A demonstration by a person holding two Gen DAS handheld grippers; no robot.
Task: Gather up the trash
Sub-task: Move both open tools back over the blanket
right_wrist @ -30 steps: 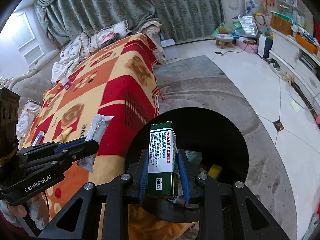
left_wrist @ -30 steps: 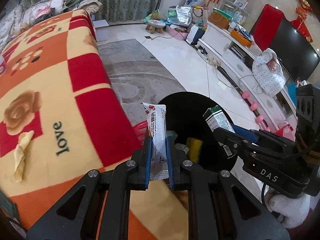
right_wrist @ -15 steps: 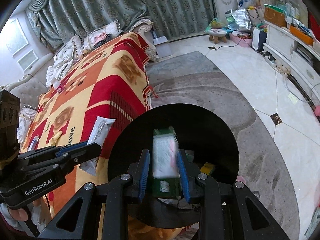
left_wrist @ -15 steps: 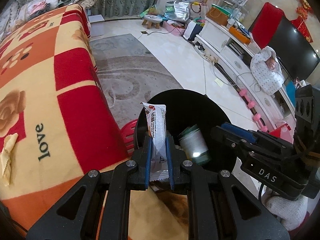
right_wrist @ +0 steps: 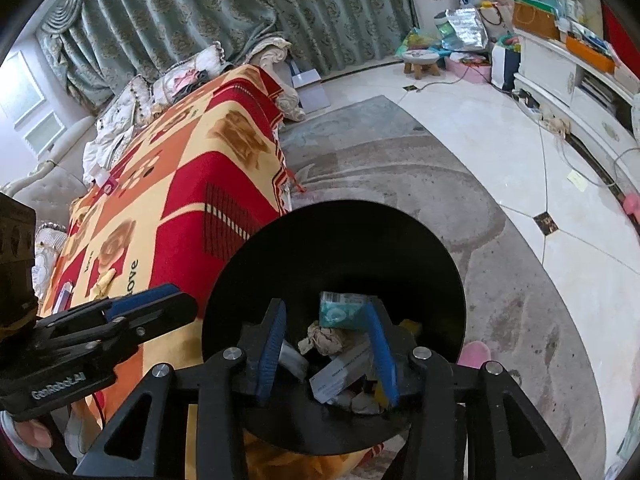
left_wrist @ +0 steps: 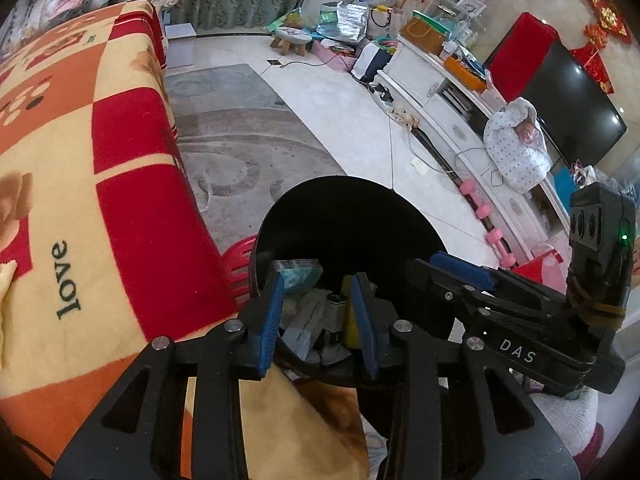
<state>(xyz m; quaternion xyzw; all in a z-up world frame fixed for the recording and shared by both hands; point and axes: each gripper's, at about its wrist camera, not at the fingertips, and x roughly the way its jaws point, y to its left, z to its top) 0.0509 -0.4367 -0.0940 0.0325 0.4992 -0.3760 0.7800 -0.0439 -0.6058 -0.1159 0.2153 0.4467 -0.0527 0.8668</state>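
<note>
The snack wrapper and the green-and-white carton that the two grippers held a second ago are gone from between their pads. The left gripper (left_wrist: 318, 312) and the right gripper (right_wrist: 328, 344) have both just been opening; each now stands narrowly parted with nothing held, pointing down over the black trash bin (right_wrist: 352, 240). Inside the bin lie a teal box (right_wrist: 340, 312), a crumpled paper (right_wrist: 326, 338) and a grey carton (right_wrist: 344, 372). The bin stands on the rug (right_wrist: 500, 280), right beside the blanket (left_wrist: 120, 200), red and orange with "love" printed on it.
</note>
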